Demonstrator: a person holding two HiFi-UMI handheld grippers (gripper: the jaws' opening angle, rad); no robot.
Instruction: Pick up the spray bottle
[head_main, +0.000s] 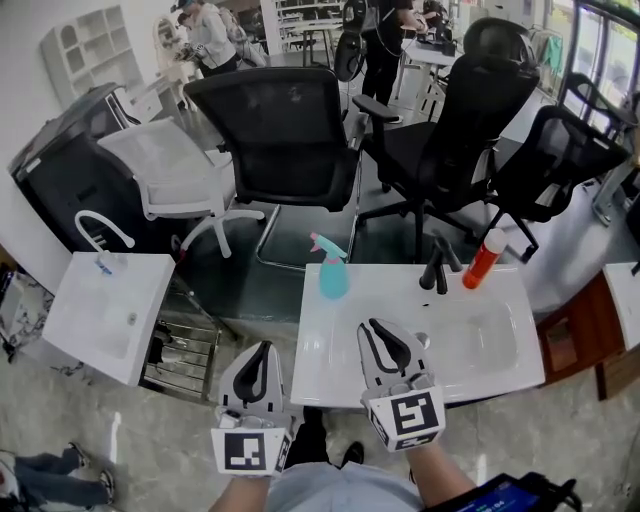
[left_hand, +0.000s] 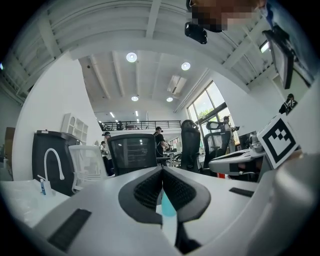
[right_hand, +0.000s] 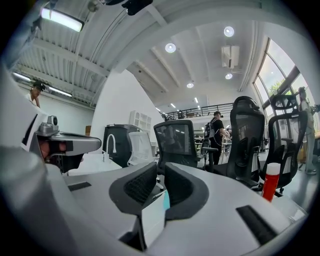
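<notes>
The spray bottle (head_main: 331, 271), teal with a pink trigger head, stands upright at the back left of the white sink counter (head_main: 330, 360). My right gripper (head_main: 378, 328) hovers over the counter's front part, short of the bottle, pointing level at it. Its jaws stand slightly apart with nothing between them; in the right gripper view (right_hand: 160, 169) a sliver of the teal bottle (right_hand: 165, 199) shows through the gap. My left gripper (head_main: 264, 348) is off the counter's front left corner with its jaws shut and empty. In the left gripper view (left_hand: 161, 170) the bottle (left_hand: 167, 205) shows low behind the jaws.
A red bottle (head_main: 484, 258) and a black faucet (head_main: 438, 268) stand at the counter's back right, behind the basin (head_main: 475, 335). A second white sink (head_main: 108, 312) stands to the left. Office chairs (head_main: 290, 140) crowd behind the counter, and people stand further back.
</notes>
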